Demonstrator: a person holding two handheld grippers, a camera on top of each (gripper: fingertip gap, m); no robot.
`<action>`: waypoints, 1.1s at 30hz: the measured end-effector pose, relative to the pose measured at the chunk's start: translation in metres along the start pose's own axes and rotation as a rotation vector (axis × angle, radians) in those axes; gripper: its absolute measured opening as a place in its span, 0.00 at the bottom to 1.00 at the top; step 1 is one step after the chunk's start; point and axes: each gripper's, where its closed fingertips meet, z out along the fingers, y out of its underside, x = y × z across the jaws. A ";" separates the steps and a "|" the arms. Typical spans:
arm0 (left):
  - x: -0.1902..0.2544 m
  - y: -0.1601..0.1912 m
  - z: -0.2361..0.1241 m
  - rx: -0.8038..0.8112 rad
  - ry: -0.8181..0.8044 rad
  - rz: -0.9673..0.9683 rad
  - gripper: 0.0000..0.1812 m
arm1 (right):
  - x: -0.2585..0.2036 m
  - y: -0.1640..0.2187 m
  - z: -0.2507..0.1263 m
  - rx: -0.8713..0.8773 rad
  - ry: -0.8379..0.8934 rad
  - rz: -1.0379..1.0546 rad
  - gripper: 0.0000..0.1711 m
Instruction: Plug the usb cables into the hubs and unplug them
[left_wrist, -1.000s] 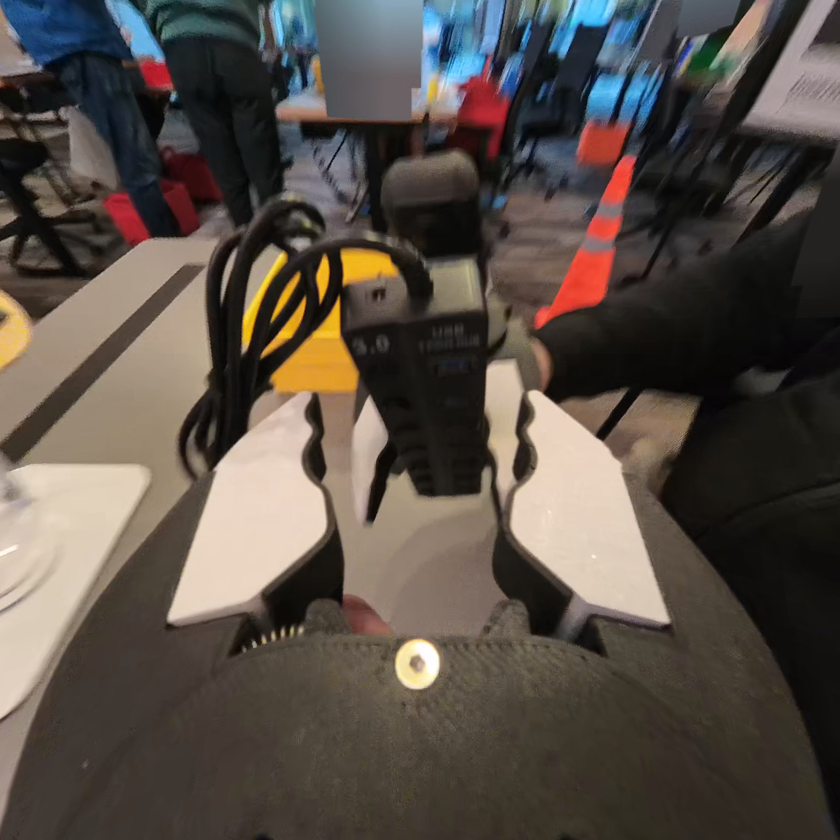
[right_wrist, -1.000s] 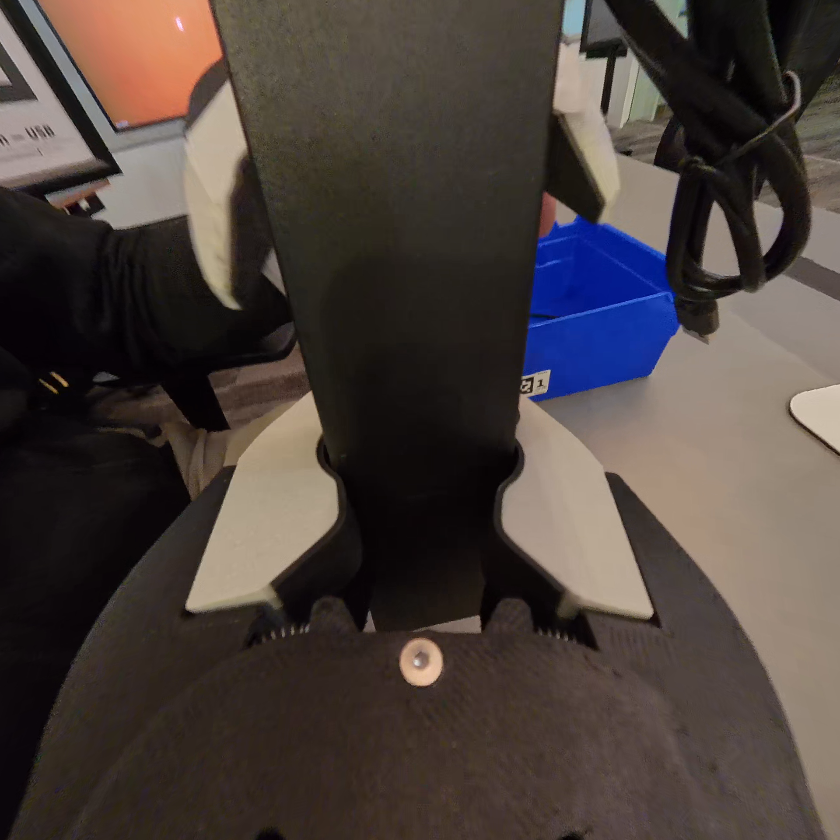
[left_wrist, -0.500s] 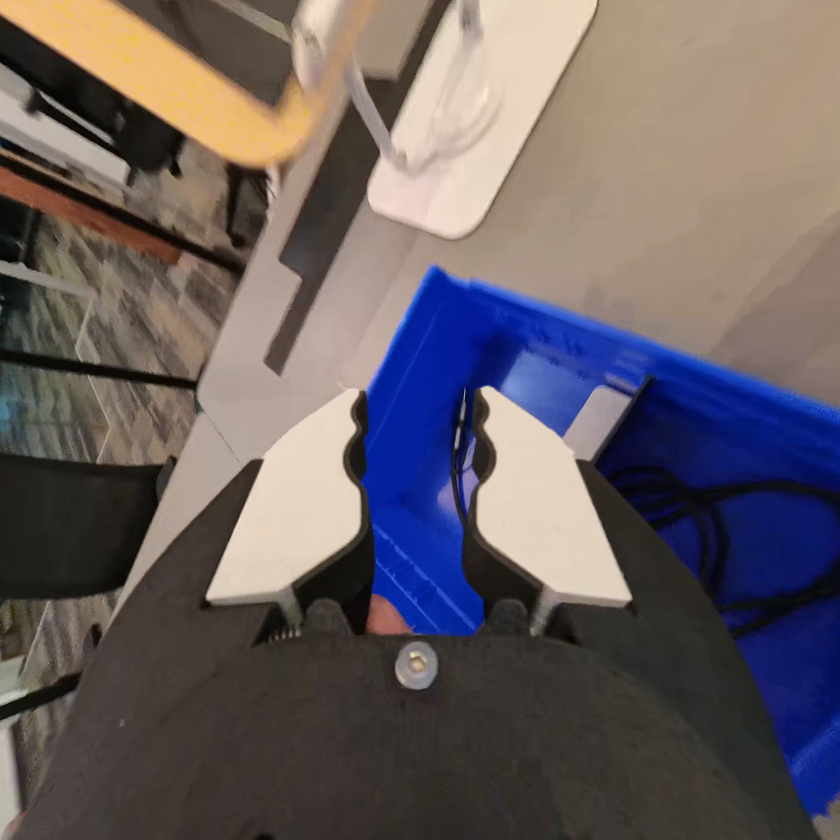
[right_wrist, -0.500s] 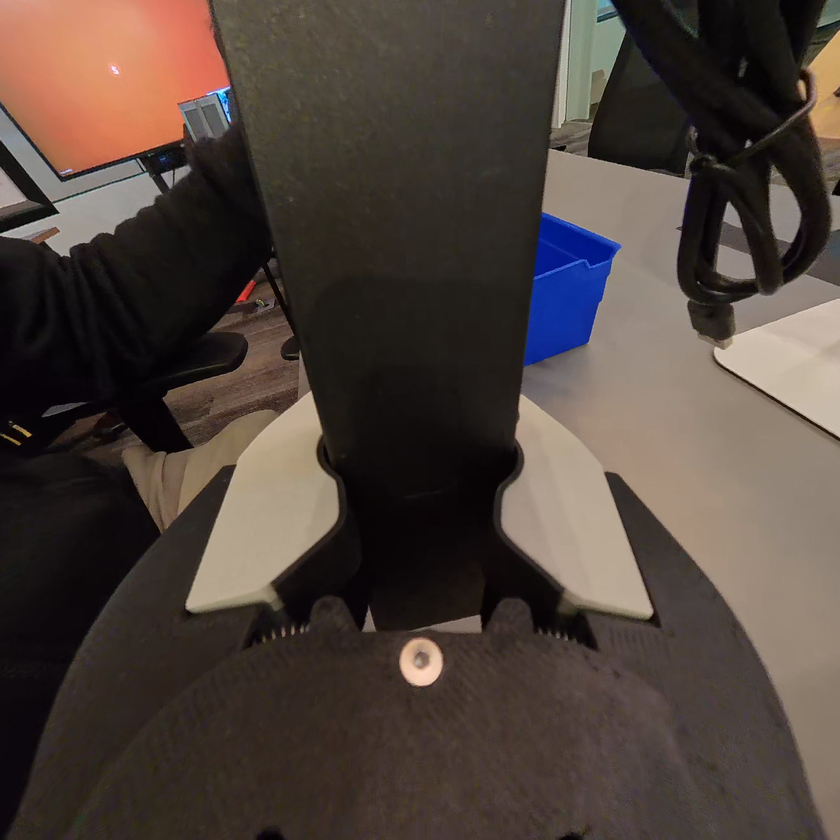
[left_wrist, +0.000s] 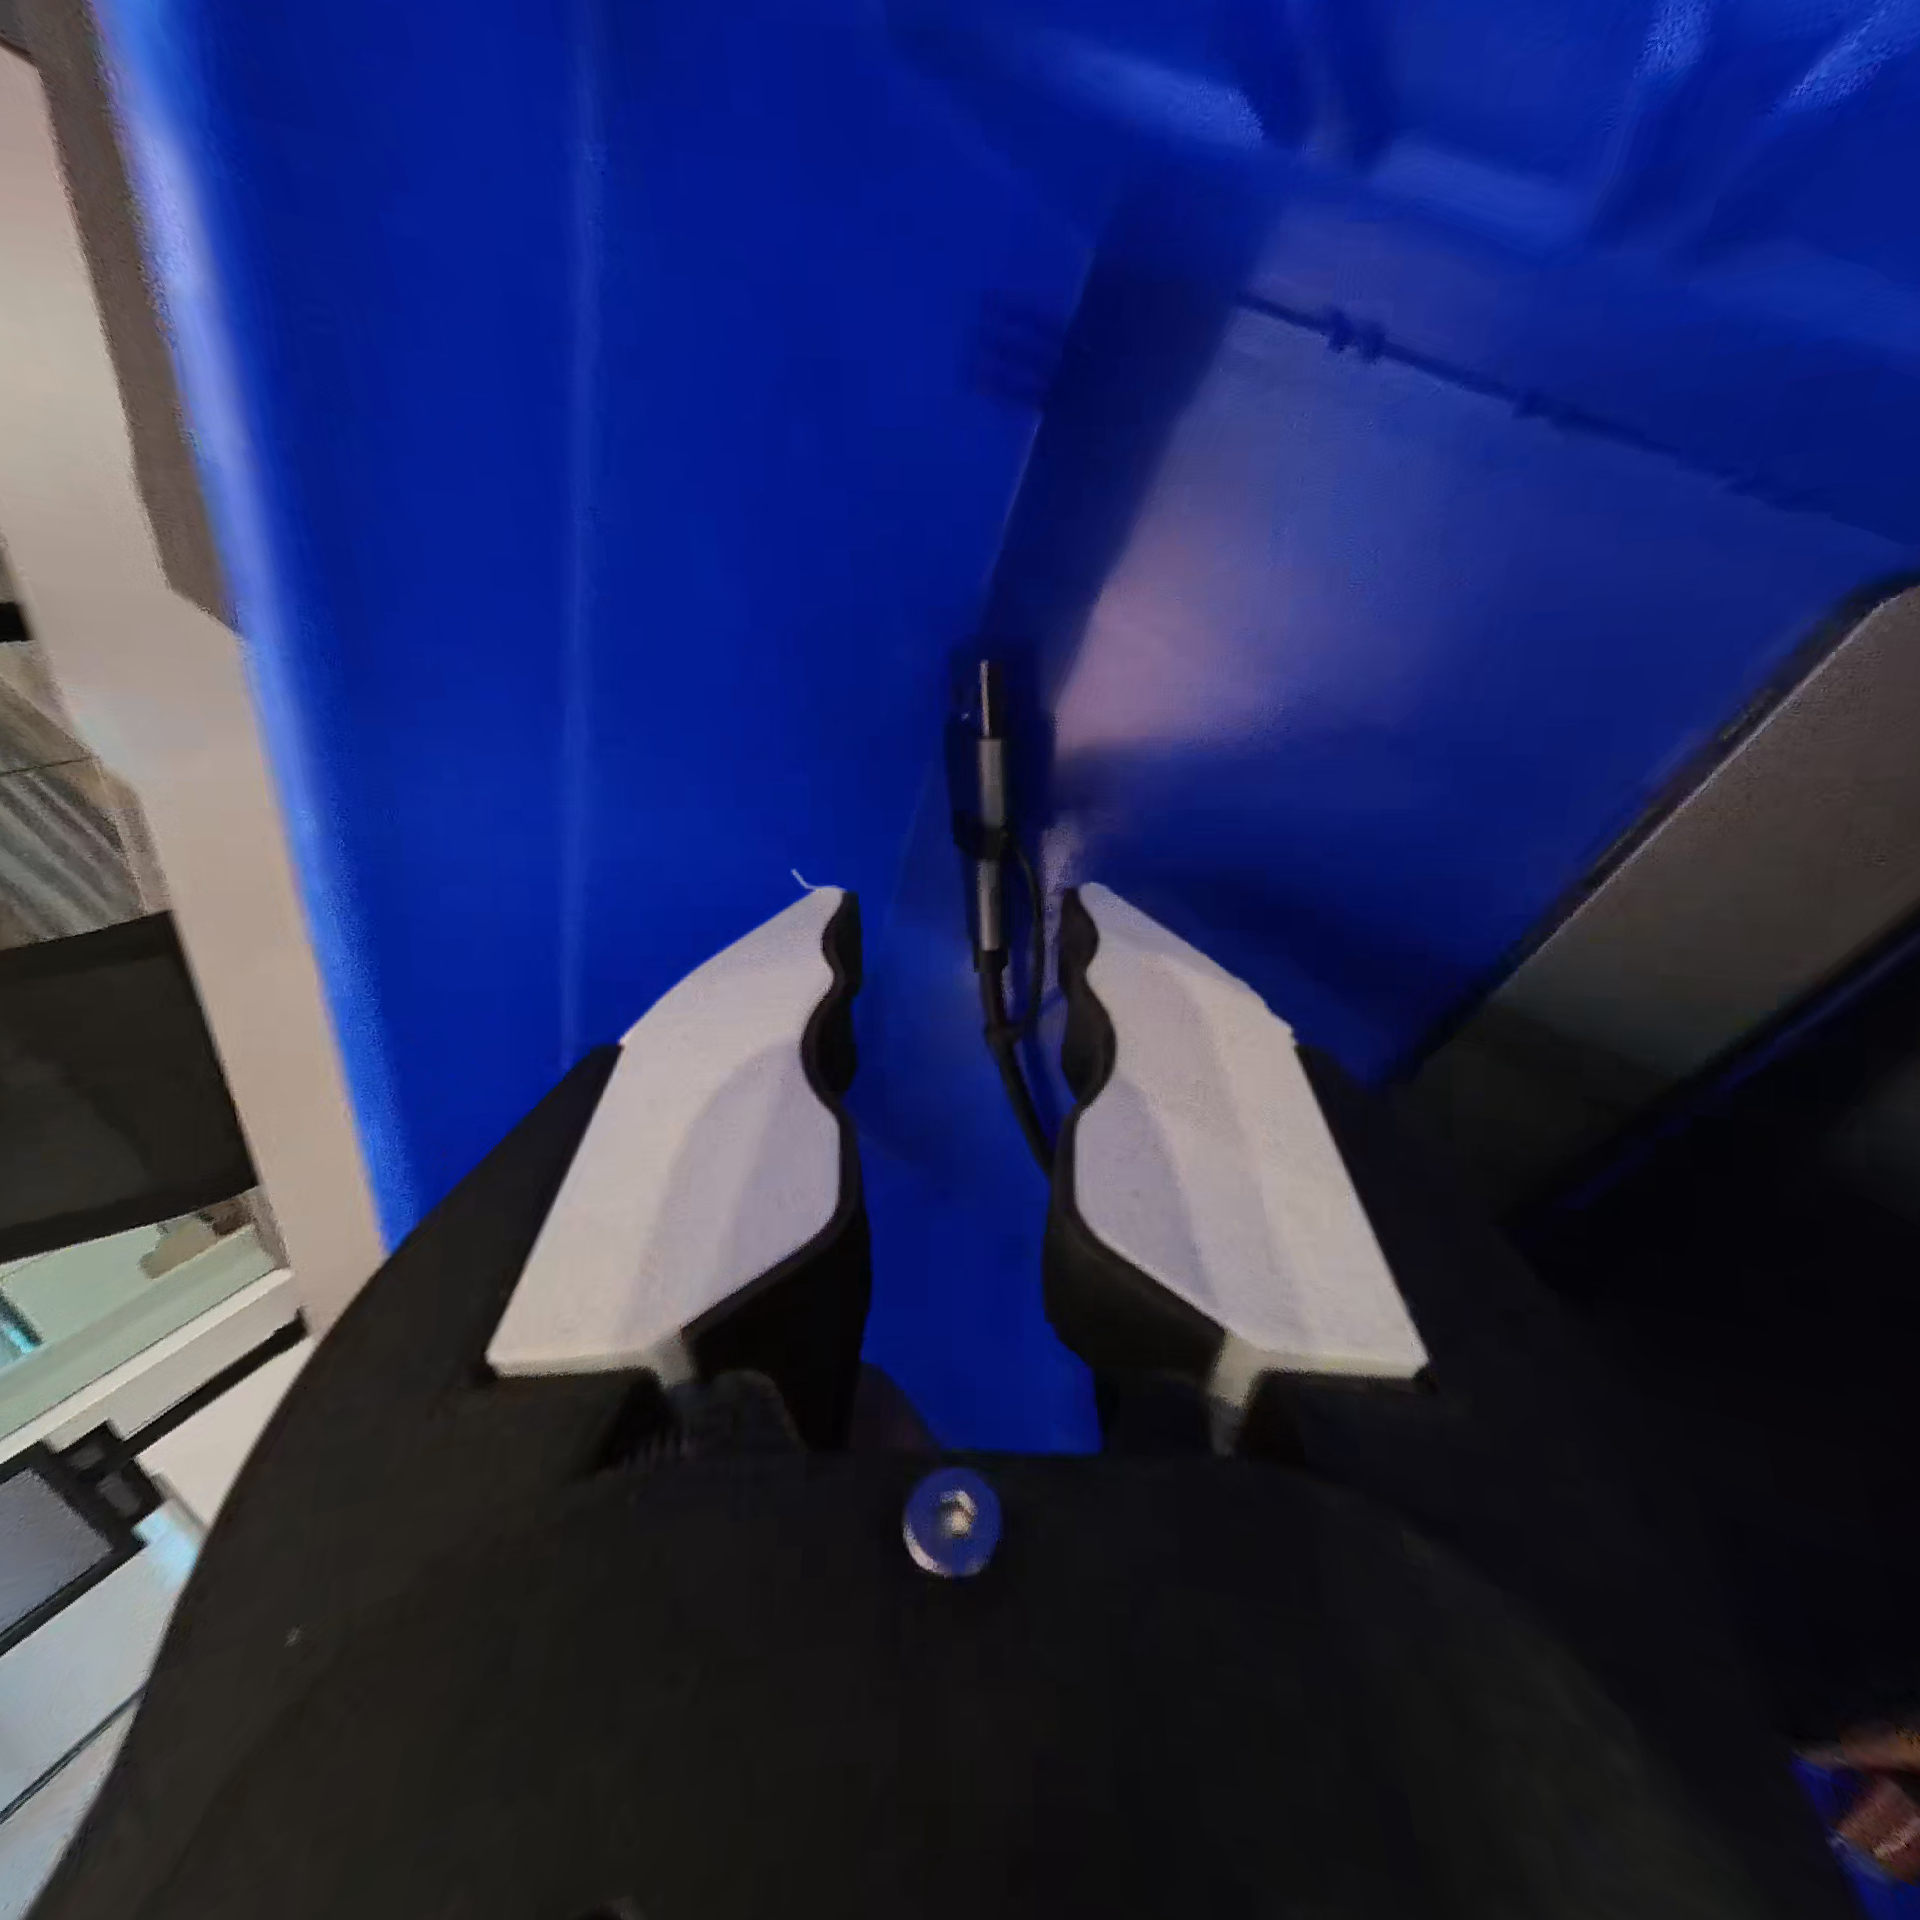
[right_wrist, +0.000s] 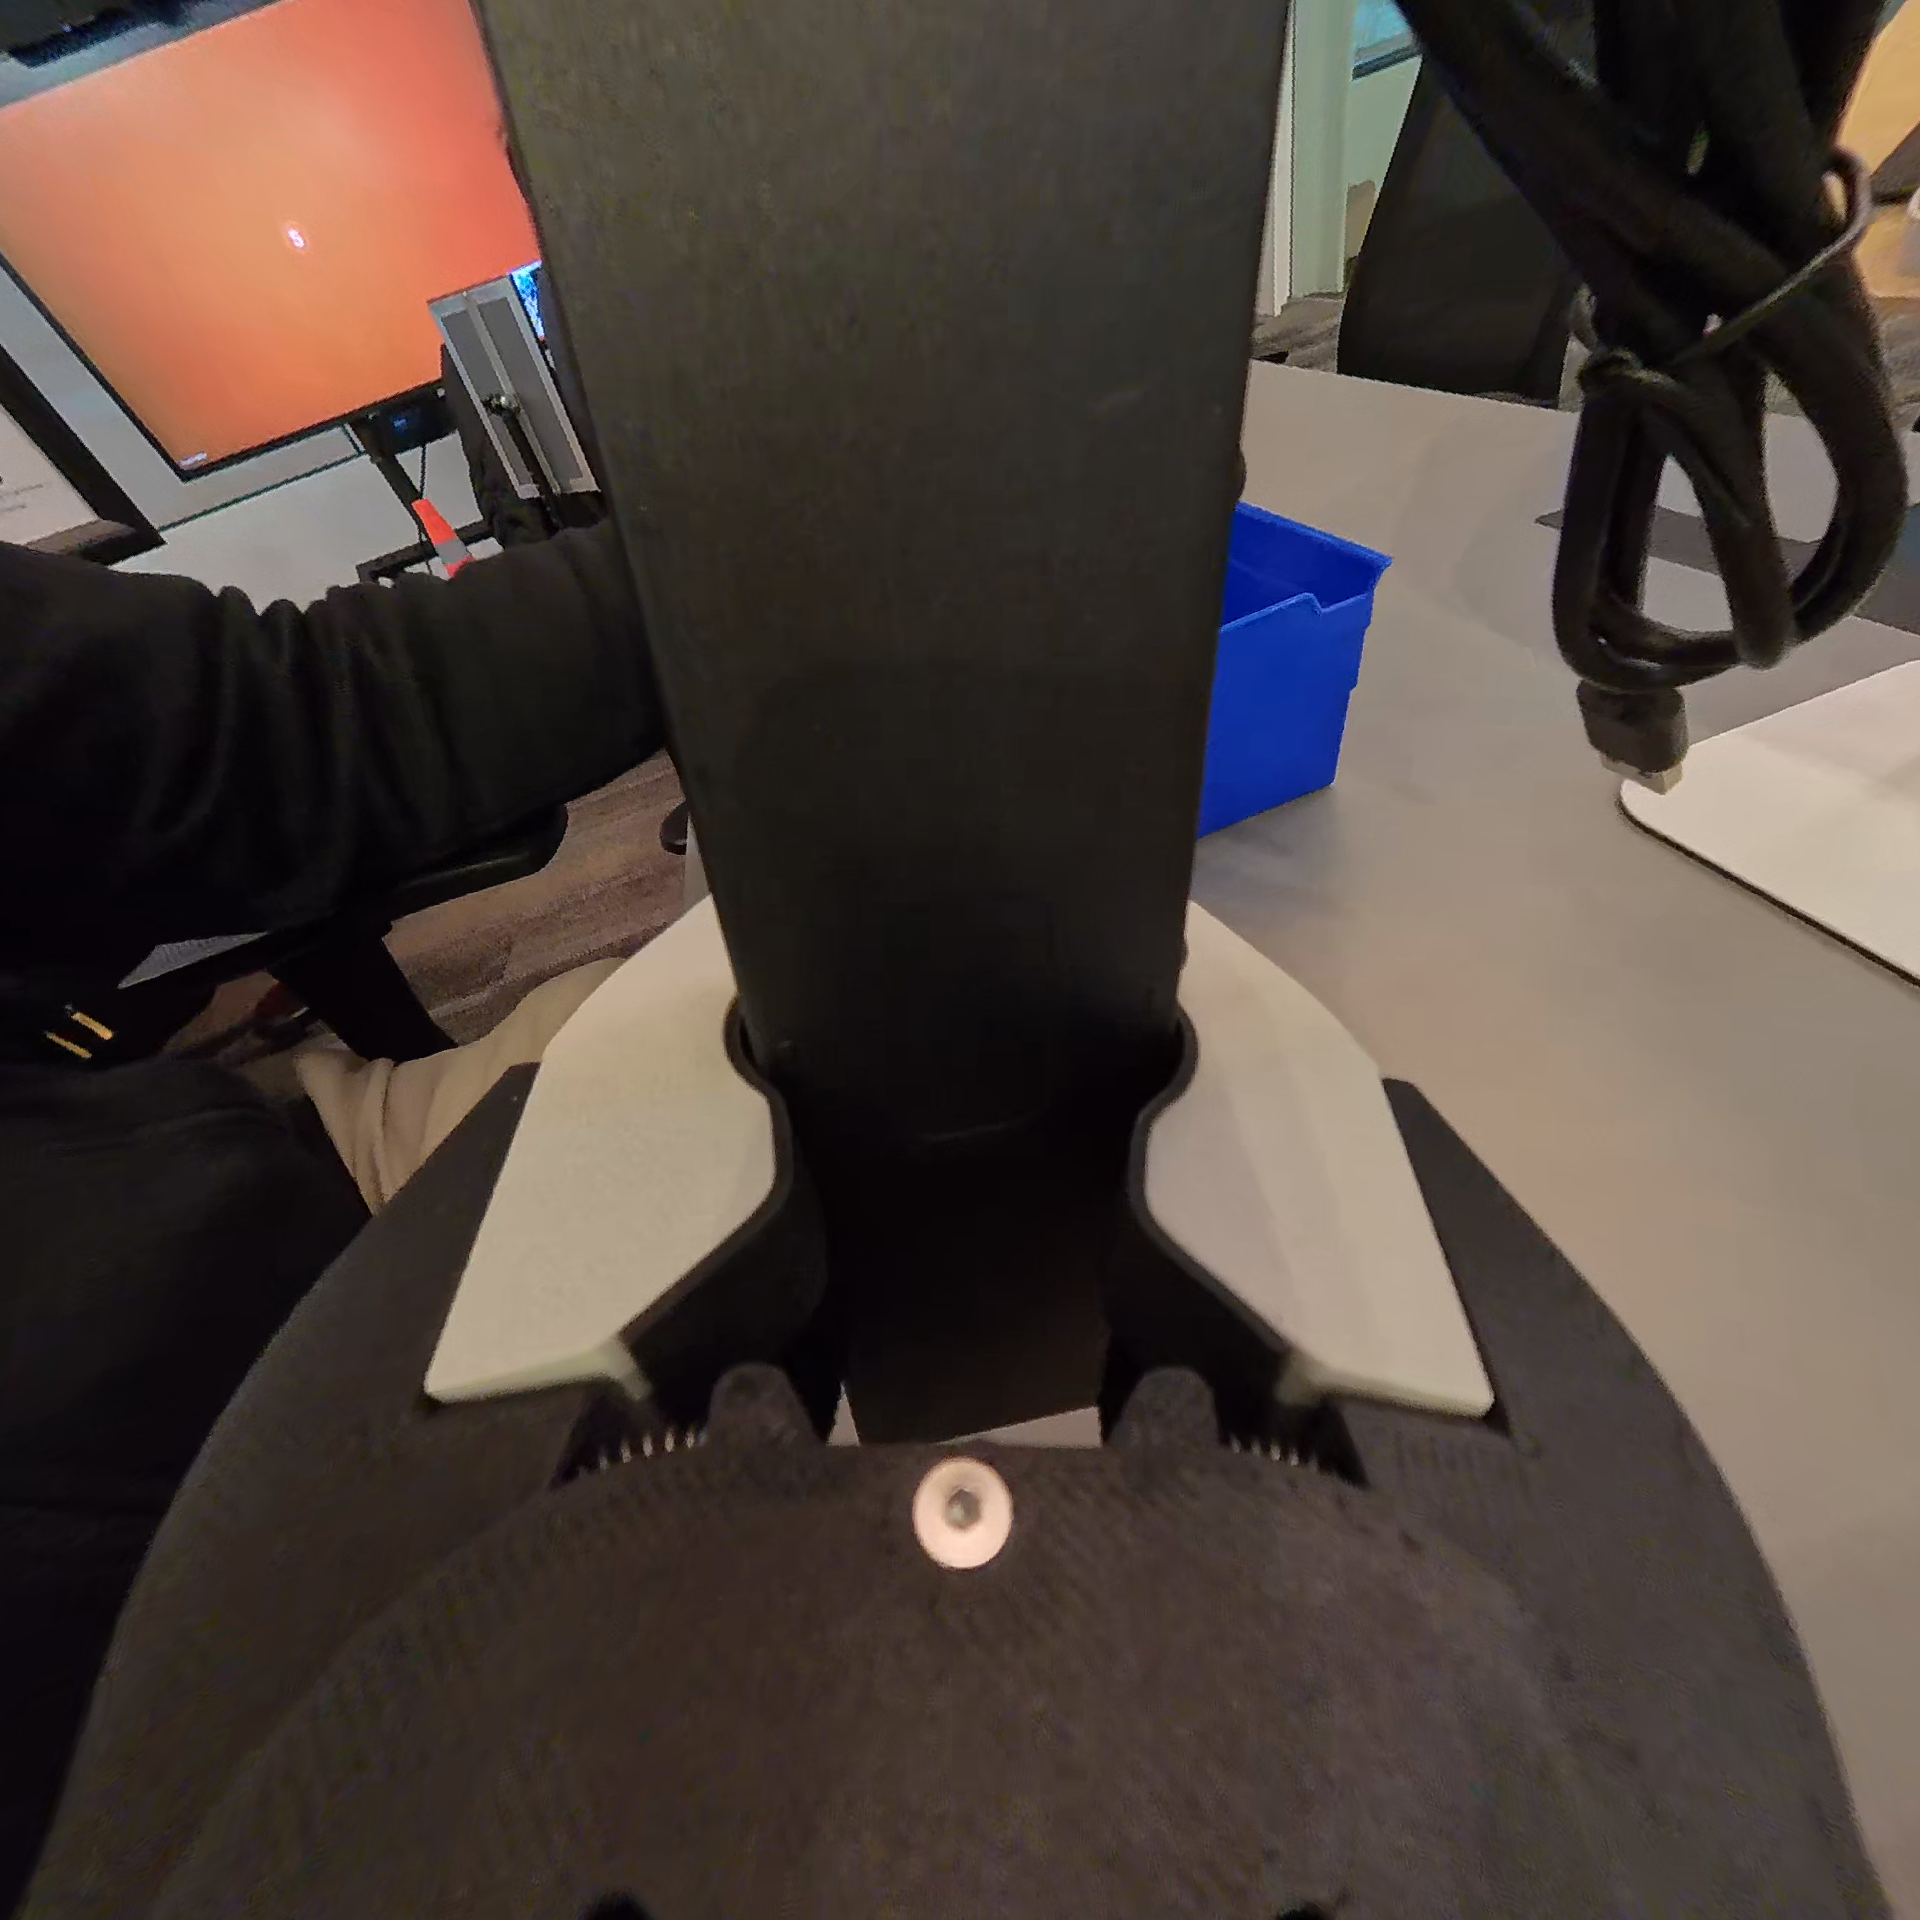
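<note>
USB hub (right_wrist: 914, 540): long black body, clamped between the two white fingers (right_wrist: 613, 1226) of the right gripper (right_wrist: 961, 1049), rising straight up from it and out past the top of the right wrist view. Held above the grey table (right_wrist: 1558, 1091), not resting on it.

Hub's own cable (right_wrist: 1725, 416): thick, black, coiled and tied into a bundle, hanging at upper right of the same view. Its plug (right_wrist: 1636, 732) dangles at the bottom of the bundle, over the edge of a white mat (right_wrist: 1829, 821) lying on the table; contact with the mat cannot be told.

Blue bin (right_wrist: 1288, 665) stands on the table behind the hub, partly hidden by it. A person's black sleeve (right_wrist: 312, 717) reaches toward it from the left. Orange screen (right_wrist: 249, 239) in the background.

Left gripper (left_wrist: 958, 914): fingers narrowly apart, nothing between them, pointed down into the blue bin (left_wrist: 623, 520). View is blurred. A thin USB cable (left_wrist: 992, 821) with a slim metallic plug lies in the bin's corner, just ahead of the fingertips, its cord running back close to the right-hand finger (left_wrist: 1195, 1143); contact cannot be told. A grey flat object (left_wrist: 1714, 831) sits at the right of the bin, kind unclear.
</note>
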 end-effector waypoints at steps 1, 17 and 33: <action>0.003 0.001 0.005 -0.005 0.019 -0.005 0.21 | 0.001 0.000 -0.001 0.003 -0.001 0.003 0.40; -0.011 -0.006 -0.020 0.149 -0.009 -0.090 0.04 | 0.000 0.000 0.000 0.005 -0.014 0.004 0.40; -0.048 -0.054 -0.219 0.480 -0.344 -0.019 0.04 | -0.001 -0.005 -0.004 0.035 -0.027 0.006 0.40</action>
